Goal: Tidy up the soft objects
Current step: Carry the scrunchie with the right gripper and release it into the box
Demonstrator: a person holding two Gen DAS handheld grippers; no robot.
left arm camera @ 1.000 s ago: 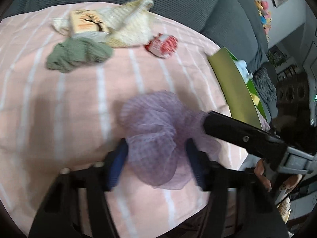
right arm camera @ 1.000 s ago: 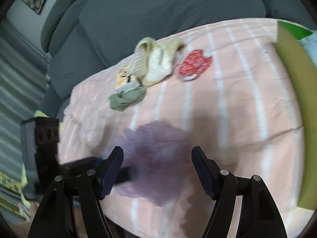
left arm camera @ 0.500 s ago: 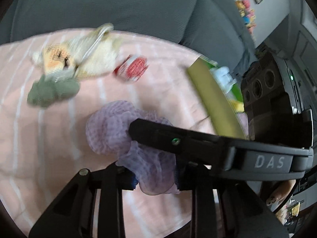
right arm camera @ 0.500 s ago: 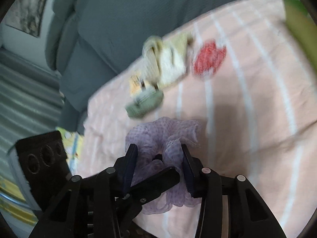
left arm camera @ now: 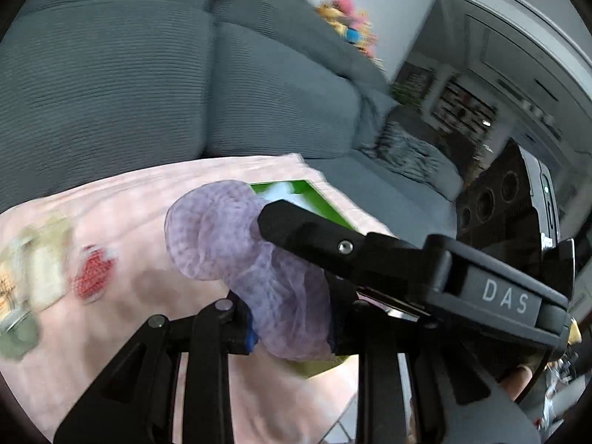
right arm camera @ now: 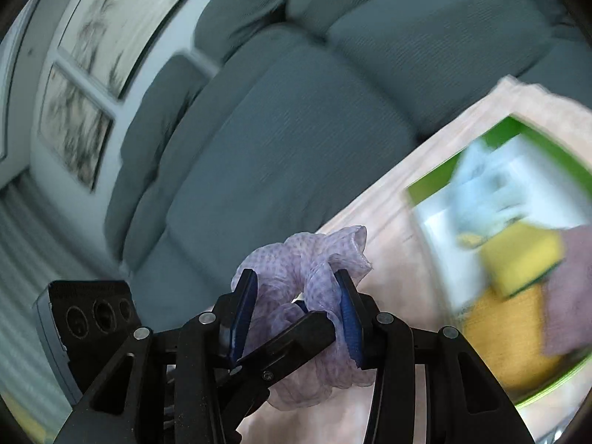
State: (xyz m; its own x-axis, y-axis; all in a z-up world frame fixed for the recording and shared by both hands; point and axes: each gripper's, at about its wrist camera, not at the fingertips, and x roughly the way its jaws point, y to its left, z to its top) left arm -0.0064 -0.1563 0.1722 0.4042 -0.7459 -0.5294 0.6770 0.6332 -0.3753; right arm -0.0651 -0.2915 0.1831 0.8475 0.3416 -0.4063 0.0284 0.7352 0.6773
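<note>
Left gripper [left arm camera: 292,327] narrow, blue pads pinching lower bunch of purple mesh scrunchie [left arm camera: 236,244]. Right gripper [right arm camera: 294,312] also clamped on same scrunchie [right arm camera: 314,259], jaws somewhat wider, mesh bulging between and above pads. Both sets of jaws just finished closing, mesh between them. Scrunchie off pink striped blanket [left arm camera: 122,203], hanging between both tools. Green box [right arm camera: 499,199] with sponges right of right gripper.

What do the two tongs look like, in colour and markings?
Both tongs are matte black plastic with silver screws. The left tongs and the right tongs have blue pads inside the fingers. The right one's body carries white letters "DAS".
</note>
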